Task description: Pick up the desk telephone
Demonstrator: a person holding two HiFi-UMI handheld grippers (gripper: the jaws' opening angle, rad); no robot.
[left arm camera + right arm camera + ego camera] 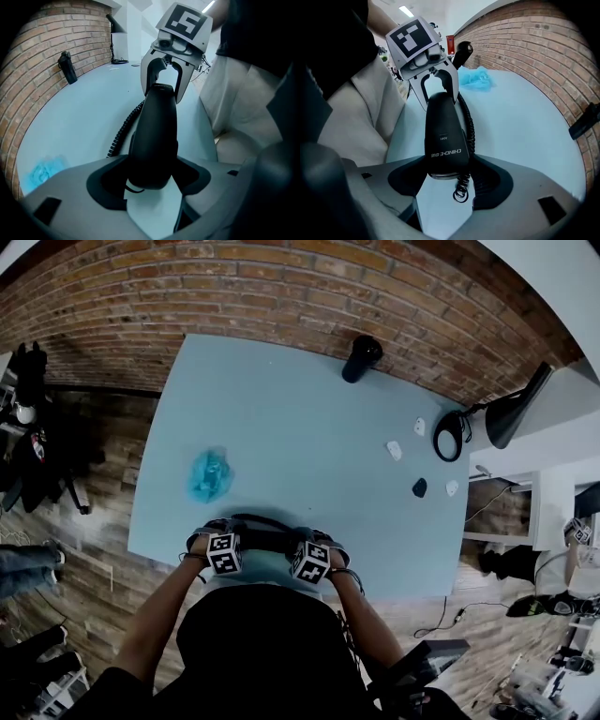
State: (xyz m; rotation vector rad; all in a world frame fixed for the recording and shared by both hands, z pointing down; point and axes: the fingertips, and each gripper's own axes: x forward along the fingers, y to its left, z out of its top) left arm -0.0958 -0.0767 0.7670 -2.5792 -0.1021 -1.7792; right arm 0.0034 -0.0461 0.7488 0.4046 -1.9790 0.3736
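1. Head view: the black plastic desk telephone handset (267, 536) is held at the near edge of the pale blue table (300, 427).
2. One end is pinched by the left gripper (152, 182), the other by the right gripper (447, 183), probably to keep it level.
3. The black coiled cord (468, 126) is left trailing.

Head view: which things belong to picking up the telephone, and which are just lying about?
Job in hand: telephone handset, its coiled cord, left gripper, right gripper, both with jaws on the handset's ends.

Lying about: crumpled blue material, black bottle, small white pieces, small black piece.
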